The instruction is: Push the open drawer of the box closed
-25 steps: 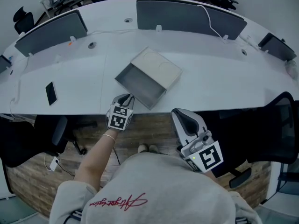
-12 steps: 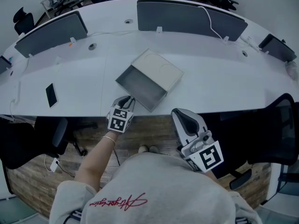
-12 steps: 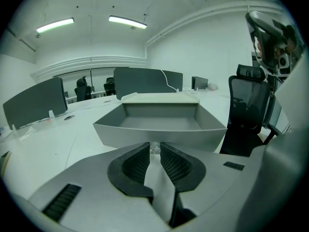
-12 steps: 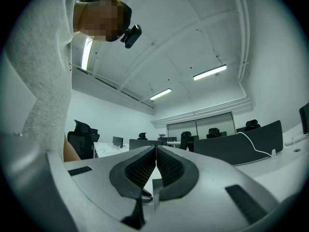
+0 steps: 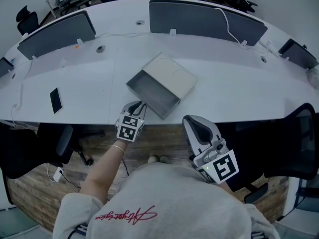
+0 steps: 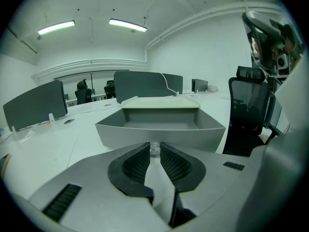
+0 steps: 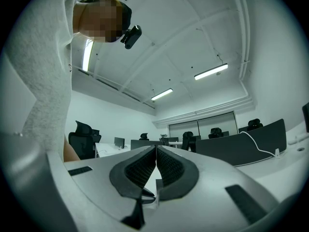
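The grey open drawer juts from the flat beige box toward the front edge of the curved white table. At that edge the left gripper has its jaws narrowly parted, seemingly pinching the small clear knob on the drawer's front. The right gripper hangs off the table with its jaws together and empty.
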Action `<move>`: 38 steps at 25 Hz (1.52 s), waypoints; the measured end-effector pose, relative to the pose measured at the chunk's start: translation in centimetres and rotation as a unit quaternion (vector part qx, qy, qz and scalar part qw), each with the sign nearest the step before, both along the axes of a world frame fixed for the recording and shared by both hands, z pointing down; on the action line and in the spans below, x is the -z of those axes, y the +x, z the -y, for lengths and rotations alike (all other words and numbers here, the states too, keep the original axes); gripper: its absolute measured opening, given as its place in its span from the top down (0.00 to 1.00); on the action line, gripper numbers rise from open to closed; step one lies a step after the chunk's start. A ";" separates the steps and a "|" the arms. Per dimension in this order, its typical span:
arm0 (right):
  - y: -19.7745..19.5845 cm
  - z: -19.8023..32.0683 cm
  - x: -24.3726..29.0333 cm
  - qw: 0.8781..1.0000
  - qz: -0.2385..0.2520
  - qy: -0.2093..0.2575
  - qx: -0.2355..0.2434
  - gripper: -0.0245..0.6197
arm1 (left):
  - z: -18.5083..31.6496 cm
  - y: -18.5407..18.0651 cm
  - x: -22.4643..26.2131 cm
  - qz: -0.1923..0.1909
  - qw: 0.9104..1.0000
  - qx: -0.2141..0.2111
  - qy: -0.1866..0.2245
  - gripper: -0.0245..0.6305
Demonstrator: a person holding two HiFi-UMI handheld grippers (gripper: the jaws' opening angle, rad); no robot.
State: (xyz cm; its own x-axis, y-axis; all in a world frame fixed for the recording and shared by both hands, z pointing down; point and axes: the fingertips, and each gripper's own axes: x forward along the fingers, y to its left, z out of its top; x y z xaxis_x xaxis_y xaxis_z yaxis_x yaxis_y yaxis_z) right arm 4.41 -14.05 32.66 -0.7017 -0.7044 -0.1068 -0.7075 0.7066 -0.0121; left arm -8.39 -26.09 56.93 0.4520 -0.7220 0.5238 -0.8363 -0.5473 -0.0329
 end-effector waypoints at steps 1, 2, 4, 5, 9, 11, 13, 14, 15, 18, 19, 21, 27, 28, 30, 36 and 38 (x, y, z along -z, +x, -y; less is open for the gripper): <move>0.0 0.1 0.0 1.000 0.001 -0.001 0.000 0.93 | 0.3 0.2 0.2 0.002 1.000 -0.002 0.002 0.84; 0.0 0.1 -0.1 1.000 0.000 -0.002 -0.001 0.93 | 0.7 0.4 0.2 0.006 1.000 -0.004 0.003 0.84; 0.0 0.2 0.0 1.000 -0.002 0.001 -0.004 0.93 | 1.0 0.7 0.0 0.007 1.000 -0.007 0.002 0.84; 0.1 0.2 0.1 1.000 -0.004 0.006 -0.005 0.93 | 1.1 0.8 -0.1 0.005 1.000 -0.006 0.001 0.84; 0.3 0.4 0.3 1.000 -0.003 0.008 -0.010 0.93 | 1.2 1.0 0.1 -0.003 1.000 -0.009 0.000 0.84; 0.4 0.4 0.4 1.000 -0.005 0.012 -0.012 0.93 | 1.3 1.1 0.1 -0.003 1.000 -0.011 -0.001 0.84; 0.4 0.4 0.4 1.000 -0.006 0.014 -0.013 0.93 | 1.3 1.1 0.2 -0.005 1.000 -0.012 0.001 0.84; 0.4 0.5 0.5 1.000 -0.006 0.015 -0.013 0.93 | 1.4 1.2 0.2 -0.007 1.000 -0.012 0.002 0.84; 0.3 0.5 0.5 1.000 -0.006 0.015 -0.013 0.93 | 1.4 1.2 0.2 -0.007 1.000 -0.013 0.003 0.84; 0.1 0.5 0.4 1.000 -0.006 0.014 -0.014 0.93 | 1.5 1.3 0.1 -0.005 1.000 -0.017 0.003 0.84; 0.1 0.6 0.4 1.000 -0.007 0.013 -0.015 0.93 | 1.6 1.3 0.1 -0.003 1.000 -0.019 0.005 0.84; 0.2 0.6 0.4 1.000 -0.008 0.014 -0.016 0.93 | 1.7 1.5 0.1 -0.002 1.000 -0.022 0.006 0.84; 0.4 0.8 0.6 1.000 -0.005 0.015 -0.023 0.93 | 2.0 1.9 0.2 -0.008 1.000 -0.026 0.003 0.84; 0.6 0.9 0.6 1.000 -0.005 0.016 -0.024 0.93 | 2.1 2.0 0.1 -0.009 1.000 -0.026 0.003 0.84; 0.7 1.0 0.6 0.999 -0.004 0.017 -0.027 0.93 | 2.2 2.1 0.2 -0.011 1.000 -0.026 0.003 0.84; 1.1 1.2 0.2 0.999 -0.003 0.002 -0.032 0.93 | 2.5 2.3 0.2 -0.014 1.000 -0.025 0.002 0.84; 1.1 1.3 0.5 0.999 -0.001 0.011 -0.034 0.93 | 2.6 2.4 0.1 -0.014 1.000 -0.025 0.002 0.84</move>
State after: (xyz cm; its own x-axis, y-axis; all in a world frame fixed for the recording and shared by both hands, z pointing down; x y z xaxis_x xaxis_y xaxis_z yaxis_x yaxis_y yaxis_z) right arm 5.53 -15.39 32.18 -0.6528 -0.7478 -0.1212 -0.7537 0.6573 0.0036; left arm -6.02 -28.67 56.78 0.5026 -0.7003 0.5069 -0.8082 -0.5888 -0.0122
